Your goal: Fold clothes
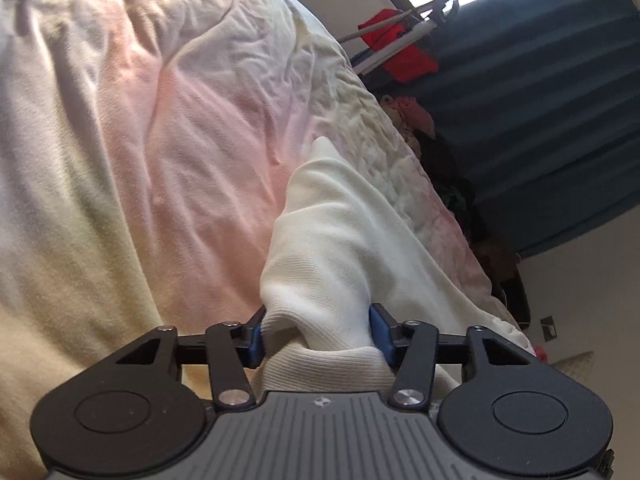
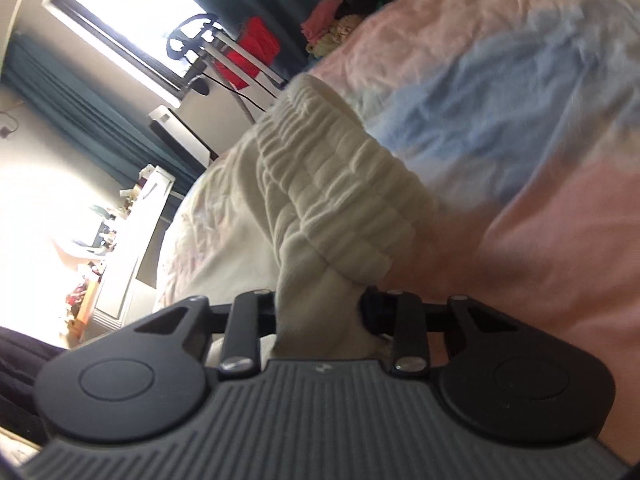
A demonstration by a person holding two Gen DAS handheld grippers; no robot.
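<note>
**Both grippers holding the white clothes over the bed**

Gray ribbed plastic is filling the bottom of each view, right under the camera. Just past it, the left gripper (image 1: pixel 316 332) is pinching a bunch of the white garment (image 1: pixel 332 232) between its blue pads (image 1: pixel 378 330). The cloth is bulging out between the fingers and trailing away over the bedspread (image 1: pixel 140 140), which is pink and pale yellow and full of wrinkles.

The right gripper (image 2: pixel 320 312) is also clamped on white cloth. Its part looks like the stretchy gathered waistband (image 2: pixel 320 184), puffy and lined with little ridges.

I think the step is lifting or spreading out the garment, with one corner in each gripper. It does not look folded yet, so the job seems to be near its start. Next, the two grippers probably need to pull apart gently so the cloth is hanging flat, then lay it down smooth on the bed. Pulling too hard could make the cloth slip out.

Only the left view is showing the blue pads and the smooth knit part. Only the right view is showing the waistband, a blue patch (image 2: pixel 520 120) on the bedspread, and a bright window (image 2: pixel 132 4). Both views are showing something red (image 1: pixel 400 48) by a dark teal curtain (image 1: pixel 540 120).
</note>
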